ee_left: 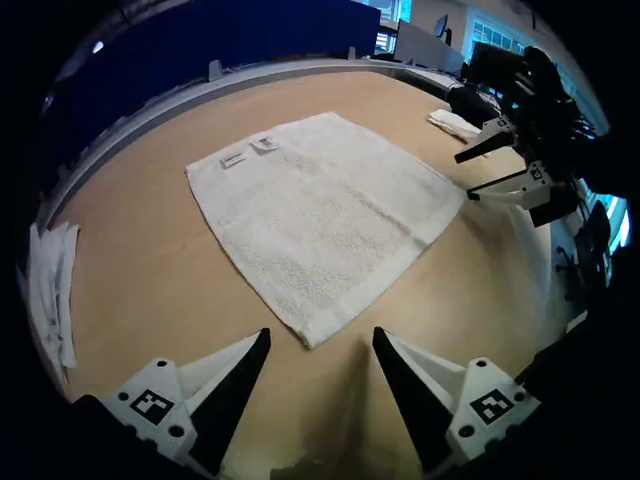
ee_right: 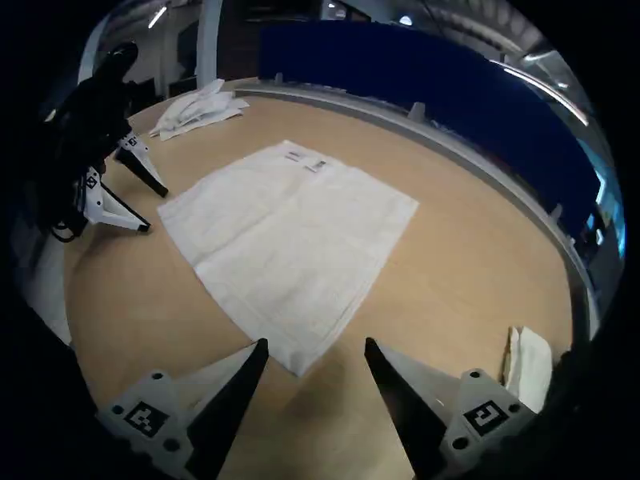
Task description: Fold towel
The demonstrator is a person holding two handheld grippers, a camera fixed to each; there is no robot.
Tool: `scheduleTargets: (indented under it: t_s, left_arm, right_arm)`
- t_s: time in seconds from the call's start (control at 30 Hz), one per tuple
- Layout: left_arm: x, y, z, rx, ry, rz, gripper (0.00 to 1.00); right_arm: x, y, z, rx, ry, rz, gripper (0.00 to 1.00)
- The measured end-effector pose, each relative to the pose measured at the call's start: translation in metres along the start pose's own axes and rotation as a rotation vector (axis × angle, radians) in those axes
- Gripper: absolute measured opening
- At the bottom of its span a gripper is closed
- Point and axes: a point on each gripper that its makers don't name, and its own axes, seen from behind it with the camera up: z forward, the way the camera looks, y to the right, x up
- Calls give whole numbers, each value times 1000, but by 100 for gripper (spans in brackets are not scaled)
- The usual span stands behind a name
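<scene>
Left gripper view: tan wooden table [ee_left: 144,264], curved far edge. White towel [ee_left: 320,216] spread flat at centre. White cloth stack [ee_left: 52,280] at 9 o'clock near edge. Smaller cloth pile [ee_left: 452,124] at 2 o'clock.

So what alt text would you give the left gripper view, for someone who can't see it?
A white towel lies spread flat on a wooden table, one corner pointing at the open left tool in the foreground. The right tool, also open, hovers by another corner farther off.
</scene>
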Motion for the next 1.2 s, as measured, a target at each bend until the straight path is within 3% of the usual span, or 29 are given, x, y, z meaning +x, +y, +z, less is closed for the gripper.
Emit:
scheduleTargets:
  t_s: [0.17,0.47,0.67,0.73,0.93,1.0,1.13,1.2]
  left_arm:
    - [-1,0,0,0,-13,-1,94]
    - [1,3,3,-4,-18,-5,90]
    - [0,-2,5,23,-19,-11,70]
    - [-1,-2,5,24,-21,-12,69]
    - [-2,-6,4,35,-26,-12,52]
    - [-3,-7,5,38,-26,-13,51]
    - [-4,-13,5,61,-28,-19,22]
    - [-4,-15,5,74,-29,-25,20]
  right_arm:
    - [-8,-4,2,18,-19,-8,75]
    - [-13,-8,5,40,-30,4,67]
    - [-19,-13,7,62,-45,1,57]
    - [-20,-14,9,67,-51,3,53]
    - [-21,-19,10,90,-58,16,31]
    - [-20,-20,10,95,-60,17,26]
    - [-20,-20,10,98,-64,19,24]
    - [-20,-20,9,98,-65,21,22]
